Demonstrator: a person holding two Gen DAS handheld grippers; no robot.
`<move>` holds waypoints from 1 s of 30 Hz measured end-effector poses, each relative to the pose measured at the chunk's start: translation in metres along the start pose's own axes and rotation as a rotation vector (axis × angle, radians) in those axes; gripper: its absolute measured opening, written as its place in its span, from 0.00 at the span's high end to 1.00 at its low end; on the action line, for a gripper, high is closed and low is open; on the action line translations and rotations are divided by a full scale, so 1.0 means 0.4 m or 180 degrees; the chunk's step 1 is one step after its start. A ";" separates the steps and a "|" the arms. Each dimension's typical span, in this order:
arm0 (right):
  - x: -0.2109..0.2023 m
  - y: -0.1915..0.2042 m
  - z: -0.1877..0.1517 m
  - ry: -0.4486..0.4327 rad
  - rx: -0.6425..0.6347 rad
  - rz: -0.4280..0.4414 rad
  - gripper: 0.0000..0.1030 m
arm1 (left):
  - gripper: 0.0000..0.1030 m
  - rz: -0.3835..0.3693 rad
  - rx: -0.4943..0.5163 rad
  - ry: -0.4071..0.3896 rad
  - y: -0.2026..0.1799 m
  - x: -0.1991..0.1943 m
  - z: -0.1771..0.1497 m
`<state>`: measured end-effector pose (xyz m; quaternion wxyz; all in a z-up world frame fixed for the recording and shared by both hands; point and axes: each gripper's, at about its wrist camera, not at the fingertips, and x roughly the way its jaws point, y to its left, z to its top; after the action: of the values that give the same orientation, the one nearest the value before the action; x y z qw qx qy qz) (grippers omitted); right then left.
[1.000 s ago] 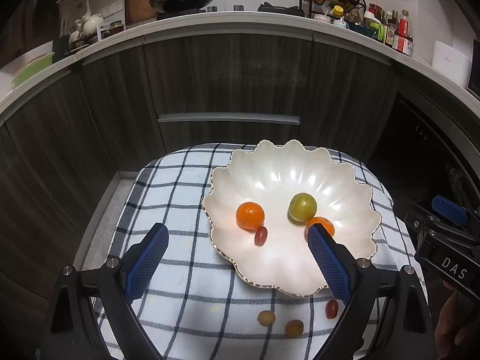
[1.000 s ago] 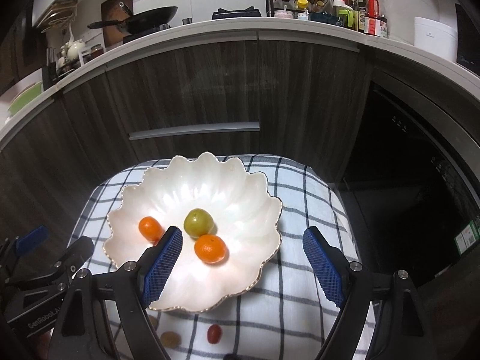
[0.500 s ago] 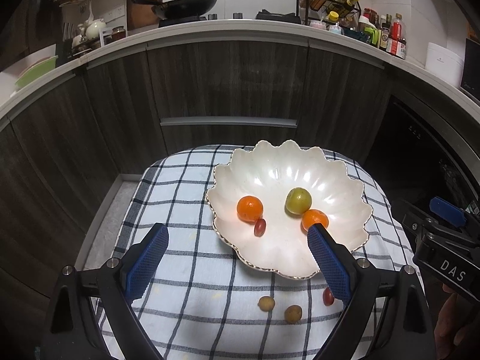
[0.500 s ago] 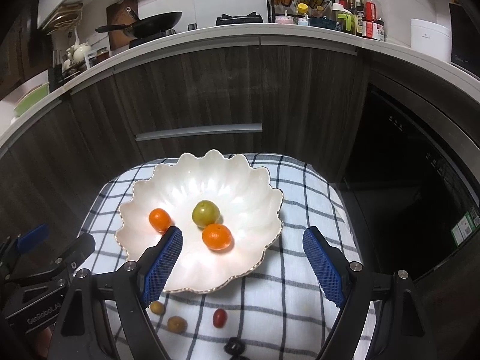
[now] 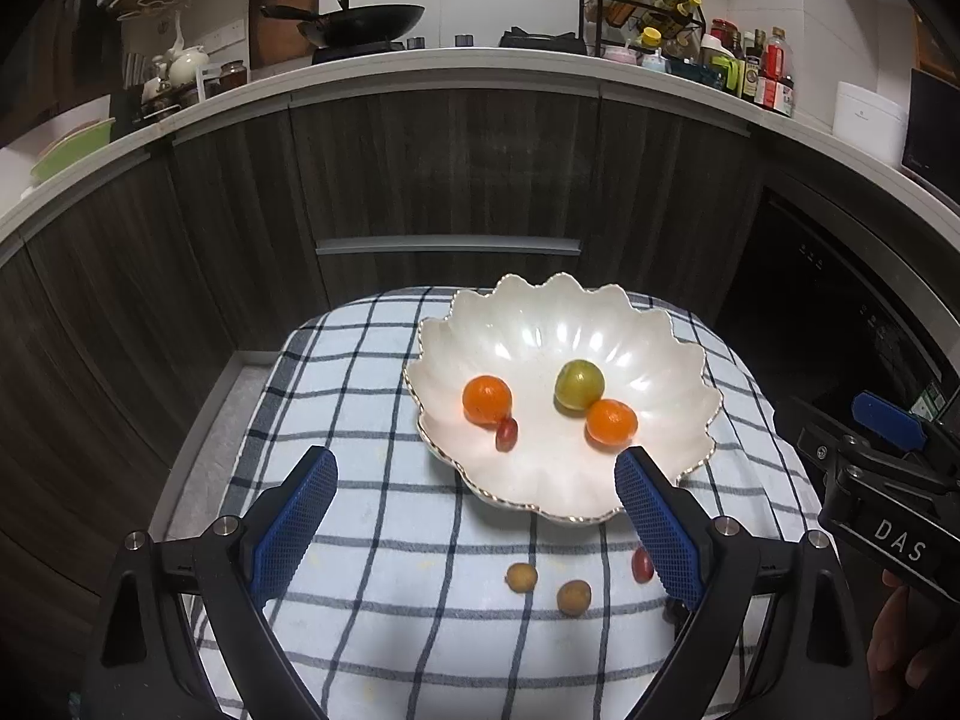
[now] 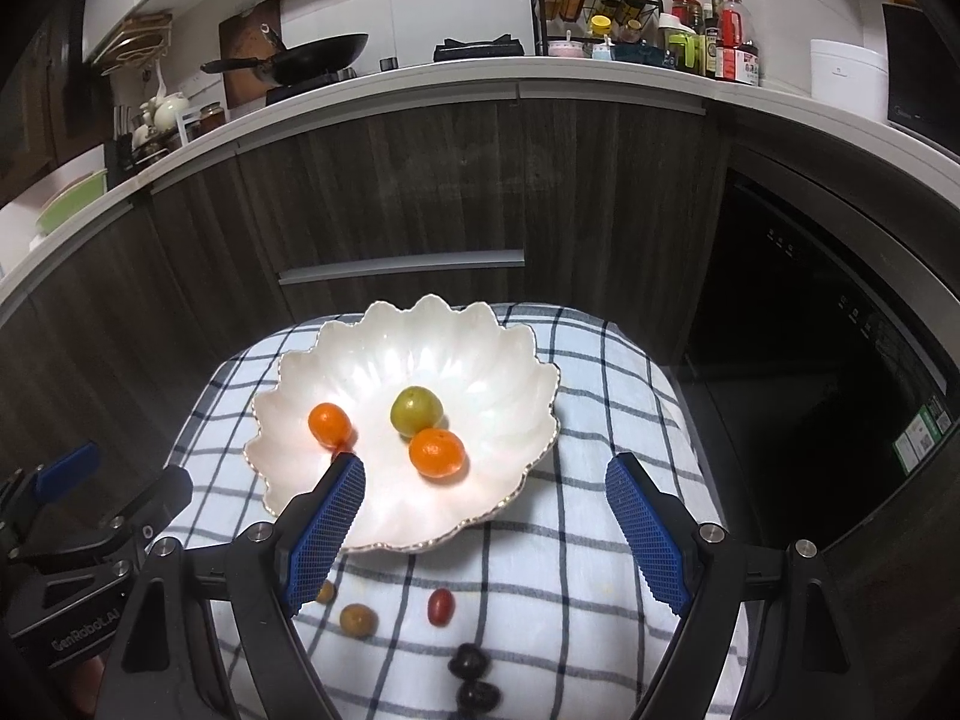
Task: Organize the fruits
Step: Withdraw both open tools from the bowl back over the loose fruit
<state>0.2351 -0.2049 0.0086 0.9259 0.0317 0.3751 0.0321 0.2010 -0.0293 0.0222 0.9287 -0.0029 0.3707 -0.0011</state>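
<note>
A white scalloped bowl (image 5: 654, 354) sat on a blue-and-white checked cloth (image 5: 360, 396), right of centre in the left wrist view and near the middle of the right wrist view. In the bowl lay two oranges (image 5: 486, 399) (image 5: 611, 422), a green fruit (image 5: 578, 384) touching the right-hand orange, and a small red fruit (image 5: 506, 434) tucked against the left-hand orange. Below the bowl, on the cloth, lay two small tan fruits (image 5: 521, 576) (image 5: 573, 597) and a red cherry tomato (image 6: 440, 606); at the bottom of the right wrist view were two dark fruits (image 6: 468, 660) (image 6: 477, 697), possibly grapes, though they were too dim to be sure. The left gripper (image 5: 477, 531) hung over the lower centre of its frame, jaws spread wide and empty, its right pad overlapping the bowl's near rim. The right gripper (image 6: 483, 534) was likewise wide apart and held nothing, its left pad in front of the bowl's lower-left edge.
</note>
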 end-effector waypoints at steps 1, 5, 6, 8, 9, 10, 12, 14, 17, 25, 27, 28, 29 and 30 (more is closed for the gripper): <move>-0.002 -0.002 -0.005 0.0003 0.0000 -0.0001 0.19 | 0.08 -0.0005 0.0004 0.0008 -0.003 -0.001 -0.006; -0.009 -0.007 -0.026 0.0027 0.0000 -0.0007 0.19 | 0.08 -0.0037 0.0023 0.0043 -0.012 -0.002 -0.028; -0.011 -0.009 -0.033 0.0036 -0.0001 -0.0009 0.19 | 0.08 -0.0044 0.0030 0.0054 -0.015 -0.001 -0.033; -0.014 -0.012 -0.045 0.0049 0.0003 -0.0016 0.19 | 0.08 -0.0060 0.0050 0.0078 -0.019 0.001 -0.047; -0.015 -0.014 -0.049 0.0053 0.0006 -0.0021 0.19 | 0.08 -0.0066 0.0059 0.0090 -0.021 0.002 -0.052; -0.016 -0.015 -0.055 0.0061 0.0010 -0.0027 0.19 | 0.08 -0.0077 0.0072 0.0107 -0.023 0.004 -0.059; -0.017 -0.018 -0.065 0.0079 0.0022 -0.0038 0.19 | 0.08 -0.0095 0.0091 0.0128 -0.026 0.007 -0.069; -0.018 -0.022 -0.074 0.0090 0.0041 -0.0068 0.19 | 0.08 -0.0108 0.0106 0.0139 -0.026 0.008 -0.078; -0.018 -0.023 -0.087 0.0117 0.0054 -0.0097 0.19 | 0.09 -0.0128 0.0131 0.0146 -0.027 0.008 -0.090; -0.015 -0.029 -0.123 0.0175 0.0075 -0.0136 0.19 | 0.10 -0.0206 0.0219 0.0174 -0.037 0.010 -0.124; -0.013 -0.031 -0.131 0.0193 0.0095 -0.0141 0.19 | 0.12 -0.0225 0.0255 0.0199 -0.040 0.014 -0.138; -0.013 -0.032 -0.136 0.0203 0.0103 -0.0145 0.19 | 0.13 -0.0242 0.0271 0.0214 -0.042 0.017 -0.146; -0.012 -0.033 -0.141 0.0213 0.0109 -0.0150 0.19 | 0.13 -0.0253 0.0284 0.0219 -0.042 0.019 -0.152; -0.011 -0.033 -0.148 0.0224 0.0115 -0.0152 0.19 | 0.13 -0.0257 0.0304 0.0223 -0.042 0.022 -0.160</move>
<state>0.1913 -0.2163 -0.0318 0.9119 0.0383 0.4086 0.0043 0.1635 -0.0466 -0.0302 0.9135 0.0265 0.4021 -0.0563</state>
